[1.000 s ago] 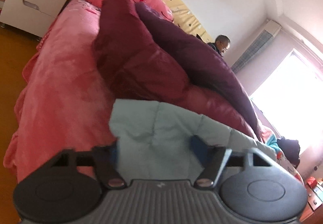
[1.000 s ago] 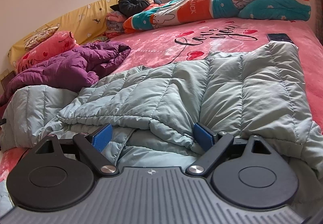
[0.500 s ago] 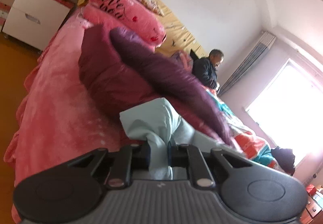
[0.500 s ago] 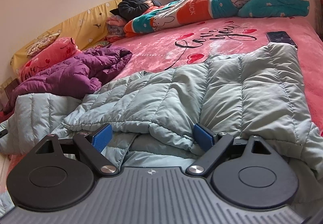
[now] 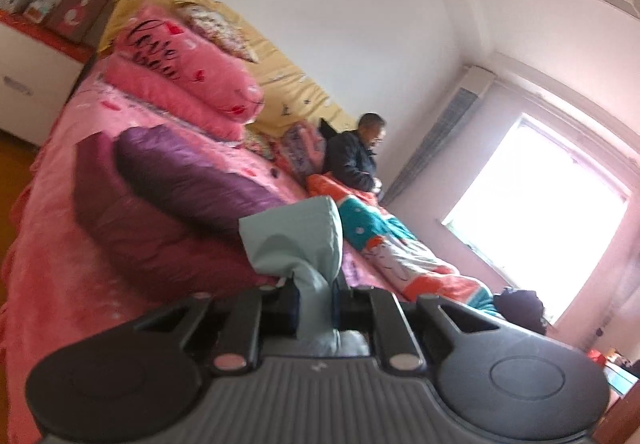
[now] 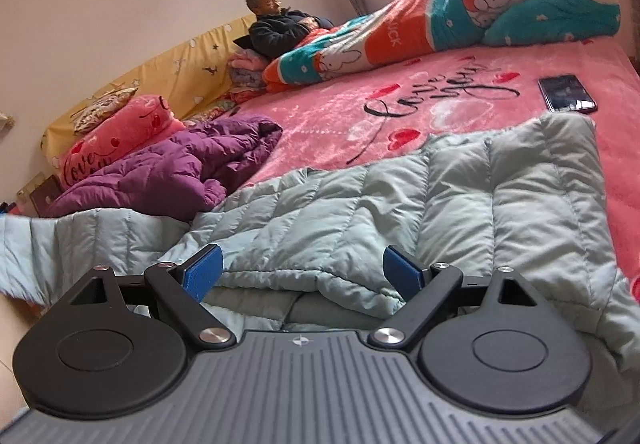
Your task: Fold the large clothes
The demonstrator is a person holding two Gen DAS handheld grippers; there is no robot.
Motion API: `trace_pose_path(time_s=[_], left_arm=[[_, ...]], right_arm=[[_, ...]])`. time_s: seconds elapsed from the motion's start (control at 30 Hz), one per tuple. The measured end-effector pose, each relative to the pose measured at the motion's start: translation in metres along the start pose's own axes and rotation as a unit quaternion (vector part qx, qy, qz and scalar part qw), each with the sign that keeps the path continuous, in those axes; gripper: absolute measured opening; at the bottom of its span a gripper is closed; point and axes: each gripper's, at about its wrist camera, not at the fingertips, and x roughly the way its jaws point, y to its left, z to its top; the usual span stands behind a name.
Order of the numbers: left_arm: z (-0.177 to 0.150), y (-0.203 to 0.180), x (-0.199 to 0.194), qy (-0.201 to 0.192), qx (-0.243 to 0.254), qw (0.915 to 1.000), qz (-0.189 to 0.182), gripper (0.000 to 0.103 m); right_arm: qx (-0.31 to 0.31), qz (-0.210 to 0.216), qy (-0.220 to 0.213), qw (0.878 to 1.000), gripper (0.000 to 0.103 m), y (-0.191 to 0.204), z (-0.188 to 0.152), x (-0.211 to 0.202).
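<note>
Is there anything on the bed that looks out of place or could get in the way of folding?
Yes. A dark phone lies on the pink bedspread, just beyond the far edge of the pale green down jacket. A purple down jacket is crumpled beside it, near the pillows.

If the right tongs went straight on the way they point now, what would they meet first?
The right tongs, open, would most likely run straight into the pale green quilted down jacket spread on the pink bed blanket; its folded edge lies between the blue pads. Depth is hard to judge.
</note>
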Motion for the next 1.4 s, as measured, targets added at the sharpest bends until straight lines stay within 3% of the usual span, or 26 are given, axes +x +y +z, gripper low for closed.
trace_pose_path(time_s=[0.33,0.6,0.77,0.93,1.1,1.23,1.33,1.4], left_arm=[[-0.003,-0.091,0.040,0.037,0.011,0.9964,-0.076,0.011],[-0.040,-0.176,0.094,0.096,0.047,0.9832,-0.148,0.011],[-0.087,-0.219,0.130,0.150,0.072,0.9689,-0.183,0.011],[-0.152,-0.250,0.170,0.227,0.107,0.9462,-0.204,0.011],[-0.213,-0.262,0.191,0.294,0.147,0.9220,-0.205,0.012],[-0.240,-0.264,0.195,0.331,0.164,0.9072,-0.202,0.013],[-0.249,-0.266,0.194,0.345,0.177,0.8995,-0.202,0.025],[-0.251,-0.267,0.190,0.348,0.182,0.8970,-0.203,0.047]], right_arm=[[0.040,-0.005,-0.034,0.999,0.103,-0.025,0.014,-0.004],[0.121,-0.006,-0.061,0.991,0.103,-0.068,0.025,-0.012],[0.179,-0.011,-0.080,0.980,0.103,-0.098,0.029,-0.017],[0.214,-0.021,-0.101,0.971,0.103,-0.117,0.031,-0.022],[0.232,-0.026,-0.114,0.966,0.103,-0.130,0.032,-0.030],[0.241,-0.024,-0.111,0.964,0.103,-0.129,0.028,-0.025],[0.235,-0.022,-0.108,0.966,0.103,-0.129,0.031,-0.025],[0.226,-0.022,-0.108,0.968,0.103,-0.130,0.034,-0.027]])
